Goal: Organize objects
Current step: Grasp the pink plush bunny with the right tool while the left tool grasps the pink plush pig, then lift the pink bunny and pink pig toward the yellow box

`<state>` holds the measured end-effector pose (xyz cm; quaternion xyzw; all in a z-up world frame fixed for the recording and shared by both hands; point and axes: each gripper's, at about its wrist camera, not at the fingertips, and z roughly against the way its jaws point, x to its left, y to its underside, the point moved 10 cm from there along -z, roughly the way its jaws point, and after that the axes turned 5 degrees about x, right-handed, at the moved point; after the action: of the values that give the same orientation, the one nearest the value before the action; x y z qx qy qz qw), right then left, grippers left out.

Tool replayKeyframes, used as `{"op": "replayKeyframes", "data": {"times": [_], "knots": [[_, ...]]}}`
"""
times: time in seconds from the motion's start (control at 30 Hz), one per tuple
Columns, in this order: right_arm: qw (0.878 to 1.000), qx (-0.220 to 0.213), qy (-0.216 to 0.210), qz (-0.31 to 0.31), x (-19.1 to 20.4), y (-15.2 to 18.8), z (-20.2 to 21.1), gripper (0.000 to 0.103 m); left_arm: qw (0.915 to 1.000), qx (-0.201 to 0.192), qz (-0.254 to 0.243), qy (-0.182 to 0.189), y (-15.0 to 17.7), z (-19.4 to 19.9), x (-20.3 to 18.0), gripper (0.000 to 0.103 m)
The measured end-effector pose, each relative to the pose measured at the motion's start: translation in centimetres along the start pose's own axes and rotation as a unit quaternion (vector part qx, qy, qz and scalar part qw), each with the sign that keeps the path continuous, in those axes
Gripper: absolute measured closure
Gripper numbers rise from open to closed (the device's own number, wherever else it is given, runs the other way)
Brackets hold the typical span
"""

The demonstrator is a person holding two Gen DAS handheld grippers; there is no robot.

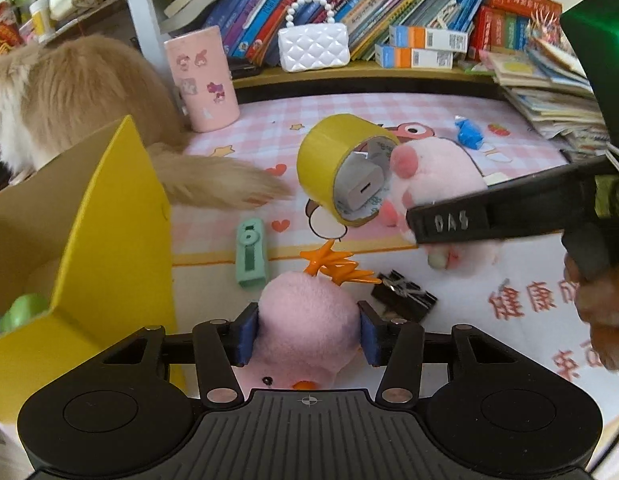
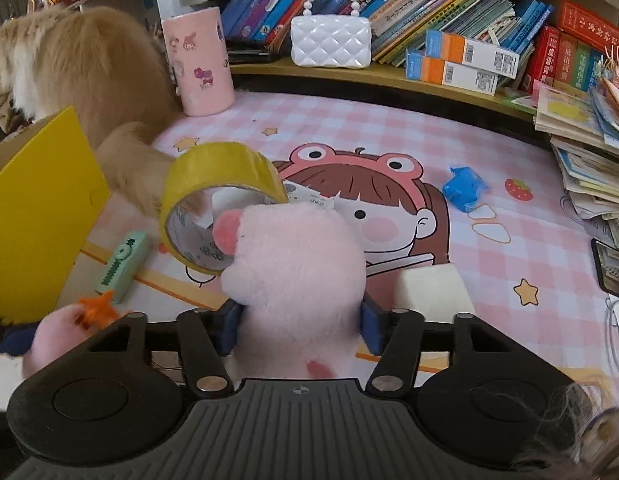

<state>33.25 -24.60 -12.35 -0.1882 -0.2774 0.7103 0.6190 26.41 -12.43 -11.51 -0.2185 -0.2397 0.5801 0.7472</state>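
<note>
My left gripper (image 1: 308, 336) is shut on a pink plush with an orange crest (image 1: 309, 320), its blue pads pressing both sides; the same plush (image 2: 65, 330) shows low at the left in the right wrist view. My right gripper (image 2: 298, 332) is shut on a second pink plush with darker pink paws (image 2: 297, 264). In the left wrist view, one black finger (image 1: 449, 222) of the right gripper lies across that second plush (image 1: 437, 176). A yellow tape roll (image 1: 329, 152) (image 2: 217, 168) leans against it, with a white charger (image 1: 359, 188) inside the roll.
An open yellow box (image 1: 109, 220) stands at the left with a green ball (image 1: 21, 312) inside. A cat (image 1: 69, 92) sits behind it, its tail (image 1: 221, 180) on the mat. Also there: green block (image 1: 251, 256), binder clips (image 1: 405, 296), blue wrapper (image 2: 463, 188), white block (image 2: 429, 292), pink cup (image 2: 199, 60).
</note>
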Motion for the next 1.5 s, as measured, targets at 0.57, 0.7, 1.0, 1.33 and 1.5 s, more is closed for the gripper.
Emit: {"op": "replayKeyframes", "data": {"times": [0.57, 0.7, 1.0, 1.33, 1.5], "knots": [[0.991, -0.066, 0.011, -0.113, 4.9, 6.0, 13.5, 0.051, 0.997, -0.047, 0.05, 0.034, 6.0, 9.1, 5.0, 0.055], [0.994, -0.056, 0.01, -0.09, 8.6, 8.6, 14.5, 0.051, 0.9962, -0.05, 0.067, 0.024, 7.3, 9.8, 7.4, 0.055], [0.999, -0.018, -0.027, -0.03, 17.4, 12.0, 14.1, 0.051, 0.9928, -0.049, 0.108, -0.016, 11.9, 12.7, 13.9, 0.055], [0.998, -0.001, -0.062, -0.005, 24.5, 14.2, 14.6, 0.051, 0.9917, -0.047, 0.116, -0.03, 15.8, 15.2, 18.0, 0.055], [0.998, 0.004, -0.062, -0.009, 26.3, 15.1, 14.7, 0.051, 0.9926, -0.048, 0.108, -0.025, 16.7, 15.7, 19.1, 0.055]]}}
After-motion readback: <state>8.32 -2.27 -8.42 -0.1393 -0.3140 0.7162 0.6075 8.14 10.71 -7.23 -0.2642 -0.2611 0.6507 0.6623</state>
